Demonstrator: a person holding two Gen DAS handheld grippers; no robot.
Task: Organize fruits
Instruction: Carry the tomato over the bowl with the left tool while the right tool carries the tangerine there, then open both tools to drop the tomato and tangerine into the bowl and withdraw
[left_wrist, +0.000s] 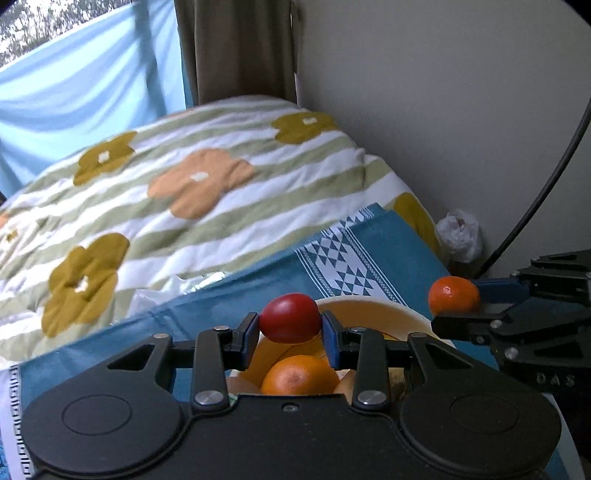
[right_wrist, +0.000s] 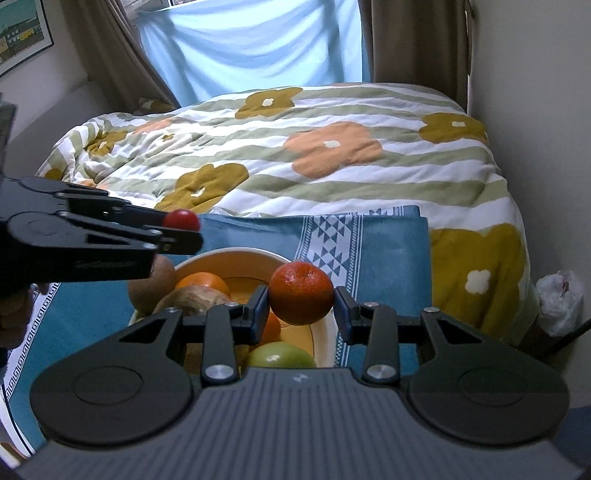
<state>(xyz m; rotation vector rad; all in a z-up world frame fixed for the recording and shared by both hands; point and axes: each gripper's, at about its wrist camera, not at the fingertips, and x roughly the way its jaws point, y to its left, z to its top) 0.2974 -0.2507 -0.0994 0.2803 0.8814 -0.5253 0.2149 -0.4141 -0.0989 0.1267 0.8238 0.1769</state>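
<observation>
My left gripper (left_wrist: 290, 326) is shut on a small red fruit (left_wrist: 290, 318), held above the yellow bowl (left_wrist: 373, 310). In the right wrist view it comes in from the left (right_wrist: 181, 226) with the red fruit (right_wrist: 181, 220). My right gripper (right_wrist: 301, 302) is shut on an orange mandarin (right_wrist: 301, 292) over the bowl's right rim (right_wrist: 325, 343); it also shows in the left wrist view (left_wrist: 455, 303) with the mandarin (left_wrist: 453, 299). The bowl holds an orange (right_wrist: 202, 282), a green apple (right_wrist: 280, 355), a brown kiwi (right_wrist: 153, 282) and a tan fruit (right_wrist: 192, 297).
The bowl stands on a blue patterned cloth (right_wrist: 384, 254). Behind it lies a bed with a striped flower quilt (right_wrist: 332, 147). A white plastic bag (right_wrist: 559, 299) sits by the wall at the right, with a black cable (left_wrist: 546, 192) above it.
</observation>
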